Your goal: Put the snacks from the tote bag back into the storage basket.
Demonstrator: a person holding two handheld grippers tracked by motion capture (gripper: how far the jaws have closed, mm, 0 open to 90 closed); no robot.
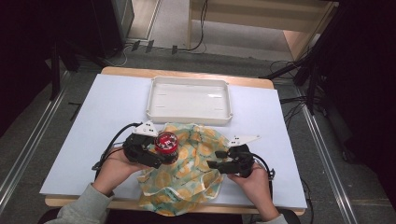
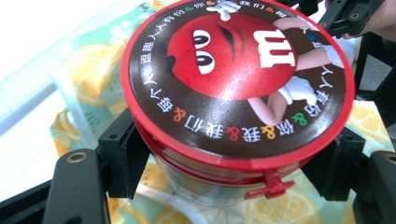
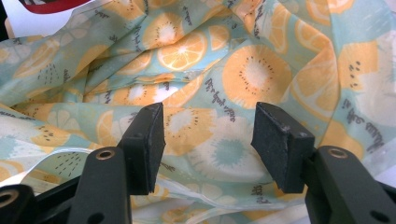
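Note:
A round red-lidded candy can (image 1: 166, 145) (image 2: 236, 88) with a cartoon face on its lid is held over the left part of a crumpled citrus-print cloth bag (image 1: 189, 169) (image 3: 224, 79). My left gripper (image 1: 156, 154) (image 2: 233, 163) is shut on the can, one jaw on each side just under the lid rim. My right gripper (image 1: 217, 164) (image 3: 208, 144) is open at the bag's right side, its jaws apart just above the fabric with nothing between them. A red edge of the can (image 3: 51, 4) shows at the top left of the right gripper view.
An empty white tray (image 1: 189, 99) sits at the back middle of the pale table cover (image 1: 107, 112). Bare table lies left and right of the bag. Cables and dark stands surround the table on the floor.

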